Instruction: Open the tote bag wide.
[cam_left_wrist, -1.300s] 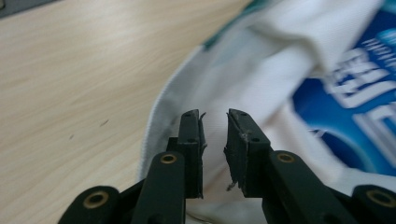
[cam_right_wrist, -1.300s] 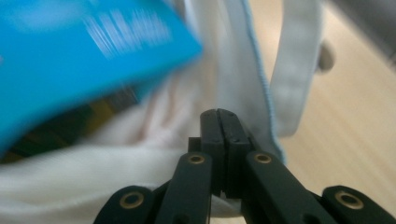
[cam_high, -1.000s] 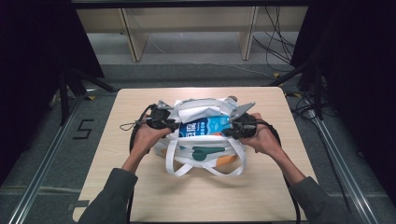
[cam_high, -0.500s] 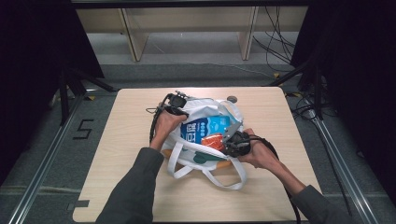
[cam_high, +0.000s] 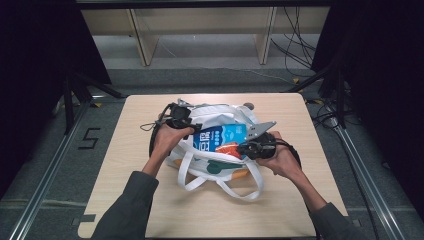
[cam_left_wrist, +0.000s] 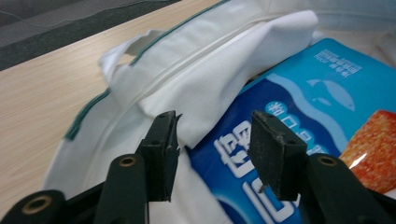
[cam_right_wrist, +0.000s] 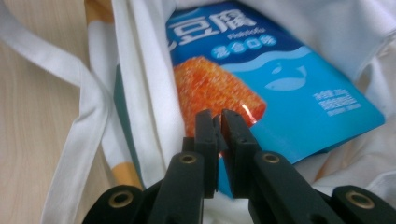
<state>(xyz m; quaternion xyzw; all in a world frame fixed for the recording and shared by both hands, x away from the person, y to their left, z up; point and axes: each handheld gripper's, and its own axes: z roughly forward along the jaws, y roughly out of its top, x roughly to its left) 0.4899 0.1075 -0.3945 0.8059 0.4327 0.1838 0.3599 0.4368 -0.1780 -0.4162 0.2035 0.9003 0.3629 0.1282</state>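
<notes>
**Both grippers at the mouth of a white cloth bag with a blue packet in it**

The left gripper (cam_left_wrist: 212, 140) stands with its two matte black, square-edged pads apart; its jaws have just been opening, and nothing is pressed between them. Beyond the gap lie a fold of the white woven-cloth tote bag (cam_left_wrist: 205, 88) and a corner of the glossy blue plastic snack packet (cam_left_wrist: 299, 98). In the high view this gripper (cam_high: 186, 121) sits at the bag's far left edge, with its black cable looped on the table beside it.

The right gripper (cam_right_wrist: 220, 122) has its pads drawn almost together, with a thin slit left between them. They sit at the near edge of the packet (cam_right_wrist: 280, 70); whether they pinch the film cannot be told. In the high view it (cam_high: 241, 148) is at the bag's right side, with a grey three-cornered plate on top.

The packet is smooth and flat, printed with white characters, a pale fish outline and a grainy orange-red block. It lies inside the open bag (cam_high: 220, 112), partly under soft creased cloth.

The bag is limp, with dark green seam piping, flat white strap handles and green and orange printed shapes on its side. It rests near the middle of the pale wood-grain table (cam_high: 130, 175).
</notes>
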